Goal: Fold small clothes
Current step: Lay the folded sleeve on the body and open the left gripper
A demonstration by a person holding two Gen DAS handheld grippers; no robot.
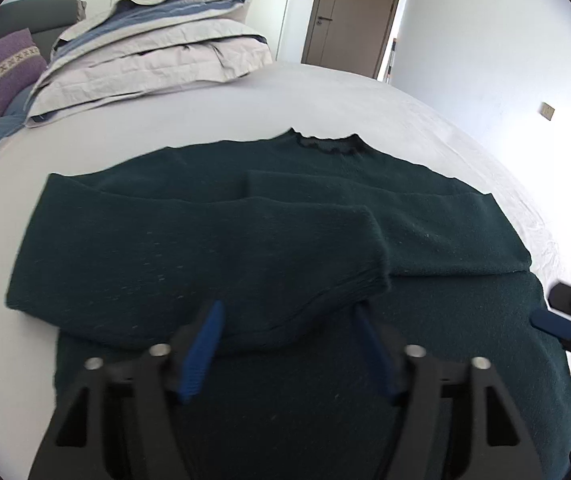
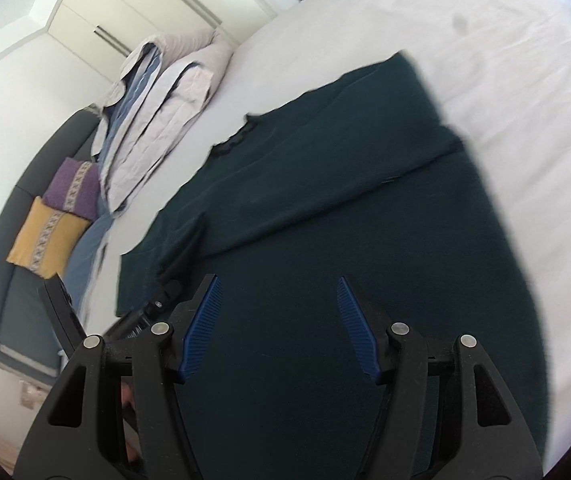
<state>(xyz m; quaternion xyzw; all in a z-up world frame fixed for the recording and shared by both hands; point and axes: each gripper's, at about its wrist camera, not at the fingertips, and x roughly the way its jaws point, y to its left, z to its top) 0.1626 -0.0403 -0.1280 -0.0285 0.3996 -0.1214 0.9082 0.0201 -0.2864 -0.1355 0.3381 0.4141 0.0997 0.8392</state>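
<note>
1. On the bed (image 1: 325, 92), spread over the pale sheet, lies the dark green sweater (image 1: 189, 248): neck (image 1: 327, 144) away from the person, both sleeves already crossed over the chest, hem nearest the grippers. Left sleeve's cuff (image 1: 369, 276) lies on top, near the middle.
2. Left gripper (image 1: 289, 354) hovers low over the lower body of the sweater, just short of that cuff. Jaws spread wide, nothing between them, so released. Can't tell if the tips touch the cloth.
3. Right gripper (image 2: 279, 330) is over the right half of the lower body, also spread & empty. In the left view, its blue tip shows at the sweater's right edge.
4. Step in hand, as I judge it: take the hem w/ both grippers & fold bottom up toward the neck.
5. To do it well:
   - Grab the hem at two matching points, one per side, approx. even from the centre line, else the fold goes skewed.
   - Pinch both layers (front + back); thick knit, so get the fingers well under the edge before clenching.
   - Lift only enough to clear, carry fwd together at the same pace, keep the hem edge taut btwn grippers.
   - Mind the crossed sleeves: dragging over them could pull the top cuff loose. Come down from above, don't slide.
   - Lay the hem level w/ the shoulders, just short of the neck, then let go.
6. Risk: the right view is blurred, so exact hem position there is unclear. Folded bedding (image 1: 153, 48) at the far side is well apart, no obstacle.
</note>
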